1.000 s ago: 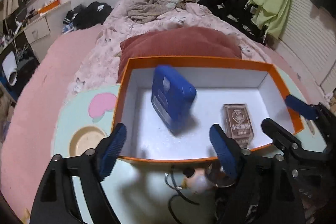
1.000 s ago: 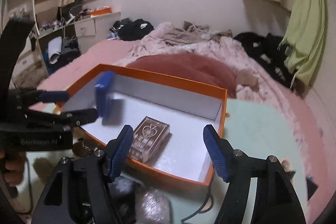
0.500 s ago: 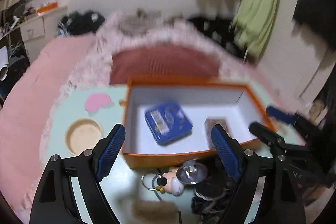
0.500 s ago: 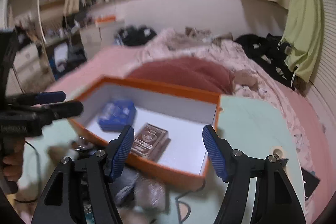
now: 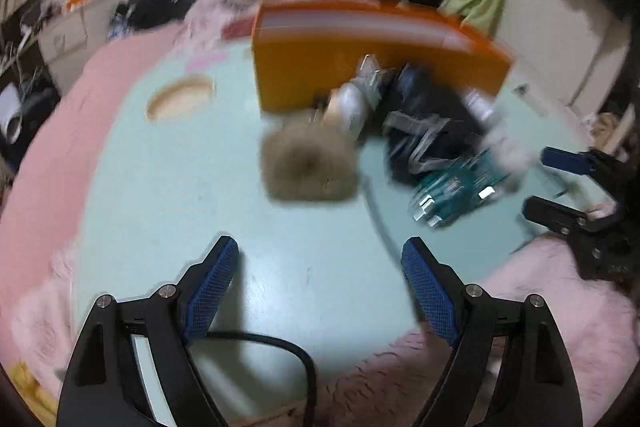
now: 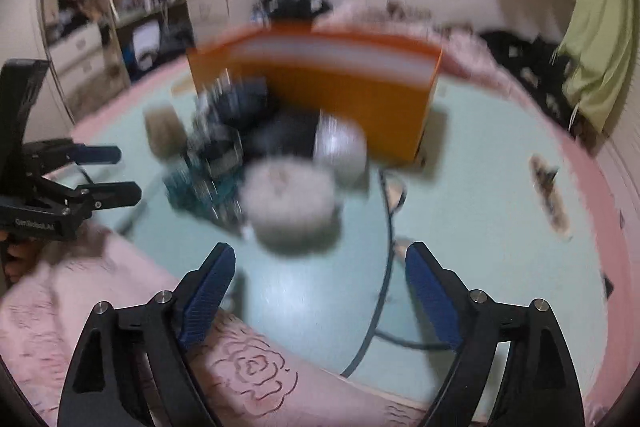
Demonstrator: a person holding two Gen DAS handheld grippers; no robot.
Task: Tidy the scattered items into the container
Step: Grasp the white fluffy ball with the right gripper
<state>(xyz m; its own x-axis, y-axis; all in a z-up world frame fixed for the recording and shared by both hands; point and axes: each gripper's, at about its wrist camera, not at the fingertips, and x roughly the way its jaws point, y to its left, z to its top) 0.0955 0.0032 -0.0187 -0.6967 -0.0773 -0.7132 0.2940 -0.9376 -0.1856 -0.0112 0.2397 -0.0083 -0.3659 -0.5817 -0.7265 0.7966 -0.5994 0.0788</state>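
Hovering over the pale green counter (image 5: 168, 187), the left gripper (image 5: 320, 279) has its blue pads spread wide with nothing between them; its jaws have just been opening. The right gripper (image 6: 320, 279) is likewise spread and empty, its jaws also having just been opening, above the near edge of the counter where a pink blanket (image 6: 120, 307) laps over. Both views are blurred. An orange box (image 5: 360, 67) stands at the far side of the counter. Just in front of it lies a loose heap: a tan furry pouch (image 5: 308, 163), a dark bag with grey straps (image 5: 424, 123), a teal packet (image 5: 456, 187) and a silvery rounded thing (image 6: 340, 147) too smeared to name. A black cable (image 6: 386, 247) trails across the counter toward the right gripper.
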